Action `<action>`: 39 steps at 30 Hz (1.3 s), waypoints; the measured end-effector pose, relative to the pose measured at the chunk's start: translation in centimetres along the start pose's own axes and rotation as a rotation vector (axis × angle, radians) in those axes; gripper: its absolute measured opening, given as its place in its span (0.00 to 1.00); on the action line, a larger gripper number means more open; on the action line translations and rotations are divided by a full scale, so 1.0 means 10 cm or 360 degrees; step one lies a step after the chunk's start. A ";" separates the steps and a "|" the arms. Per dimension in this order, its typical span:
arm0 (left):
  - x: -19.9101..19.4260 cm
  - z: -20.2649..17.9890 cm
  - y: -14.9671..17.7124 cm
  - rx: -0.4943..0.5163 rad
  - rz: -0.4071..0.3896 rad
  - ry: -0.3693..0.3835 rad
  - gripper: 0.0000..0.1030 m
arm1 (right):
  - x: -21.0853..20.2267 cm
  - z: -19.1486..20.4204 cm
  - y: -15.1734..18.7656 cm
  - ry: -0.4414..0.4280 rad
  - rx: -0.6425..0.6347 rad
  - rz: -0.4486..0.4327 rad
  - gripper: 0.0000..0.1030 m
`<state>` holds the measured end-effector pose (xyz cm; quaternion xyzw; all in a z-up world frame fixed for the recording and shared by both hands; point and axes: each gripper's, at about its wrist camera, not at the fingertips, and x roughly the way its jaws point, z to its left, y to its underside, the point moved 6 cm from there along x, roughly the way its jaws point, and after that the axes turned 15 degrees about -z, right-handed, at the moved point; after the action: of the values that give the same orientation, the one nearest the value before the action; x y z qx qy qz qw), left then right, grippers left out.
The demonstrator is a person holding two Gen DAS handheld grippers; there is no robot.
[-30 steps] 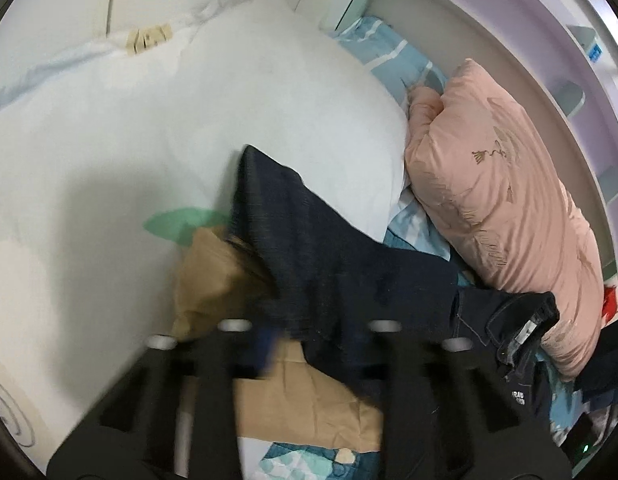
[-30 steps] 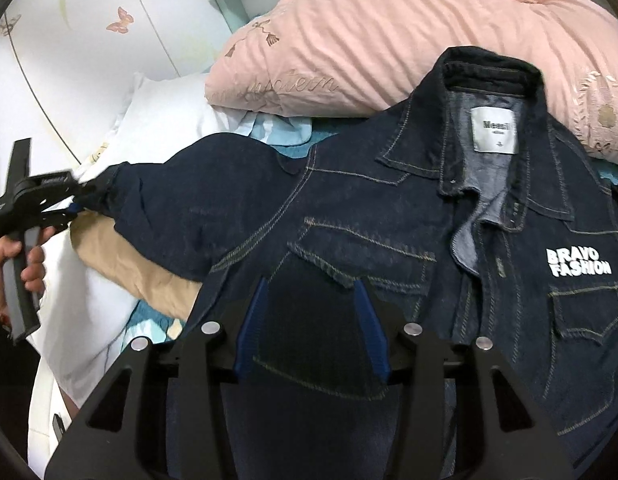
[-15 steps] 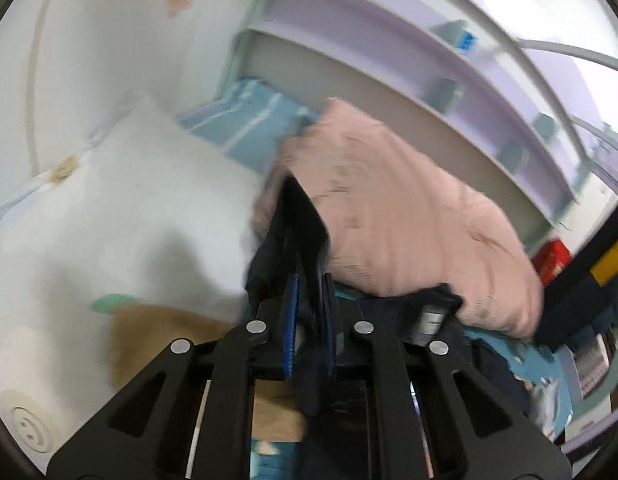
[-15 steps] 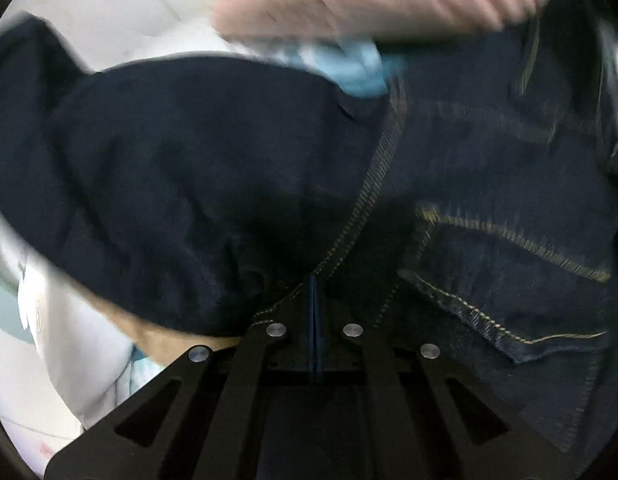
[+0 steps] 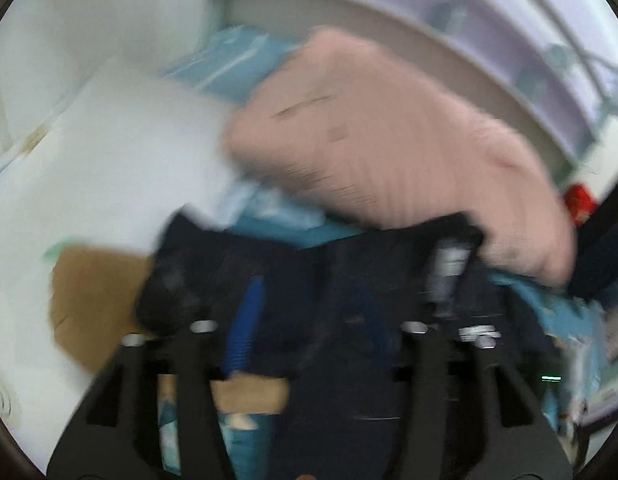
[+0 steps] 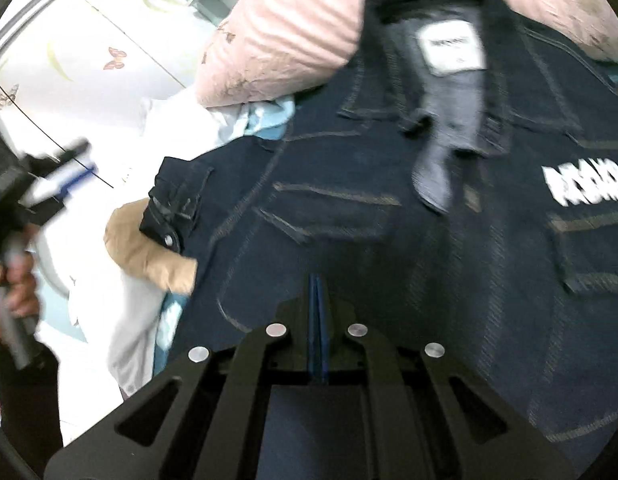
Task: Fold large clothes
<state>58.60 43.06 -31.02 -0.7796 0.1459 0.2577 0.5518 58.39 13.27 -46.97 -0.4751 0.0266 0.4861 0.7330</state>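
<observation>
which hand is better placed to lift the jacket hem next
Right, probably. The right tongs are shut low on the denim jacket, though no fabric shows between the pads. The left tongs are off beside the jacket over the white bedding, jaws opening, nothing between them.

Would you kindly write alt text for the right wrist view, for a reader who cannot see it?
The right gripper, jaws shut, is low over a dark denim jacket spread front-up on a bed, collar against a pink pillow. At the left edge a hand holds the left gripper, clear of the jacket's folded-in sleeve cuff.
</observation>
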 end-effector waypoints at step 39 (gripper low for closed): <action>0.56 0.41 0.42 0.0218 0.0229 -0.0167 0.23 | -0.58 -0.40 0.52 0.0038 0.0159 0.0054 0.07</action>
<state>60.03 45.74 -38.55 -0.7130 0.1896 0.3266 0.5907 53.23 6.82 -49.76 -0.4431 0.0678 0.4908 0.7471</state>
